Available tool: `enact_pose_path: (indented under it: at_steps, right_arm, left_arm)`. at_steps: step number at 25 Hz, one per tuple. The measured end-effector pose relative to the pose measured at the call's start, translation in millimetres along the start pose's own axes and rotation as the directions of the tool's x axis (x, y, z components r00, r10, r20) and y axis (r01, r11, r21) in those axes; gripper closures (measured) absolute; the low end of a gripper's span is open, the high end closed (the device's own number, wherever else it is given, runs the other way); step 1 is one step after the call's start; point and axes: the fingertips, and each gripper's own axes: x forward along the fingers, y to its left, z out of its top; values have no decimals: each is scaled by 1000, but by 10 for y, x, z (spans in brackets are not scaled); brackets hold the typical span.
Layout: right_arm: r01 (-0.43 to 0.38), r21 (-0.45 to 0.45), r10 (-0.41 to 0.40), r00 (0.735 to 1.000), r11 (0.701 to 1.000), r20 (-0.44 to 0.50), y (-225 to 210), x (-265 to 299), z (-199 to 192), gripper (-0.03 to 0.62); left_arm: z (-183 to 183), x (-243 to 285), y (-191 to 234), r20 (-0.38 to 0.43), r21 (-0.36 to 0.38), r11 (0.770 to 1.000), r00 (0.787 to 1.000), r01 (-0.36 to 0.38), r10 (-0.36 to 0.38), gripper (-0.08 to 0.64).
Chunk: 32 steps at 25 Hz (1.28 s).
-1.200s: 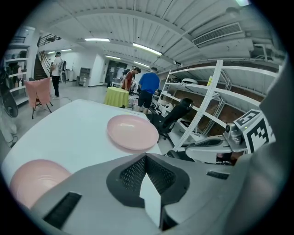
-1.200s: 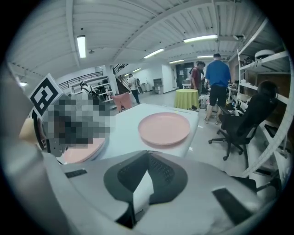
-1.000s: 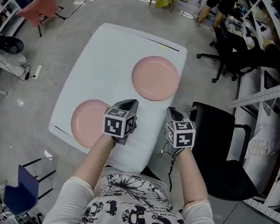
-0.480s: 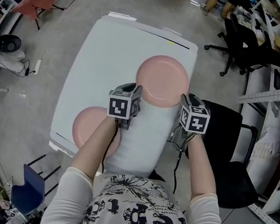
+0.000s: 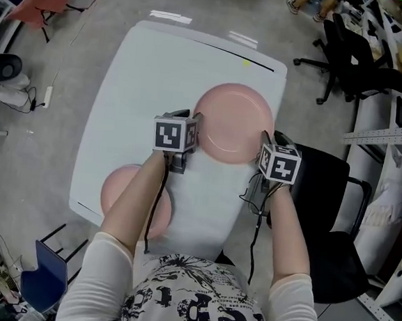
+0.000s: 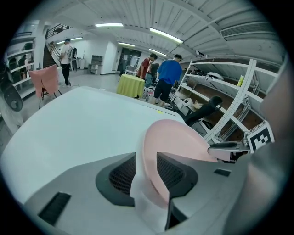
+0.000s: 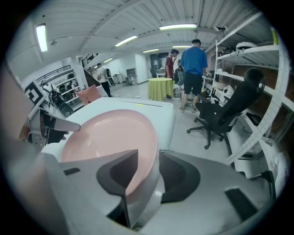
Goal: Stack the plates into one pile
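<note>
1. The table (image 5: 159,83) carries two pink plates that lie well apart. No pile exists yet, so by my judgement the whole stacking is still left to do.
2. The far plate (image 5: 232,120) lies flat on the table's far right part, hollow side up. Being round, it has no long axis and points no way.
3. The near plate (image 5: 118,191) lies flat at the table's near left corner, partly hidden by a forearm (image 5: 139,193).
4. The left gripper (image 6: 146,158) has just been opening. Its jaws stand wide, with the far plate's left rim between them, unclamped.
5. The right gripper (image 7: 149,153) has likewise just been opening. Its jaws straddle the far plate's right rim without pressing on it.
</note>
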Motion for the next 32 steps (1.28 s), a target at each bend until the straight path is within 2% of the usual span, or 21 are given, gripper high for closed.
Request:
enact_pose_path:
  at_steps: [3,7,11,16,20,23,27,32]
  right_arm:
    - [18,19,-18,1000,1000,-2,-36,105,28,454]
    - [43,22,-42,999,999,-23,-101,206,7,460]
    - [38,29,-37,999,999,-25,-98,248,-34,494]
    - [26,26,-26,1000,999,-13,-90,261,-21,503]
    - [9,64,-8,1000,998,-14,-74,224,-5,521]
    - [9,49,-9,1000,999,-4,-38,153,12,523]
    - [-9,73,9,1000,997,9,15,-8,19,528]
    - [-45,136,38,998,990,58,29,-278,62,543]
  left_arm:
    - [7,109,62,-19,-41,999,1000,5,-6,405]
    - [22,209,37,-36,-24,999,999,39,-40,411]
    - [-22,266,9,-49,-10,997,996,73,-74,509]
    - [-25,294,16,-42,-22,992,992,121,-122,520]
    - [-42,257,18,-51,2,995,994,101,-100,520]
    - [-64,192,22,-48,-2,995,994,97,-97,522]
    - [-27,32,-11,-25,-29,993,993,110,-111,529]
    - [-7,-243,-139,27,-7,995,995,99,-98,529]
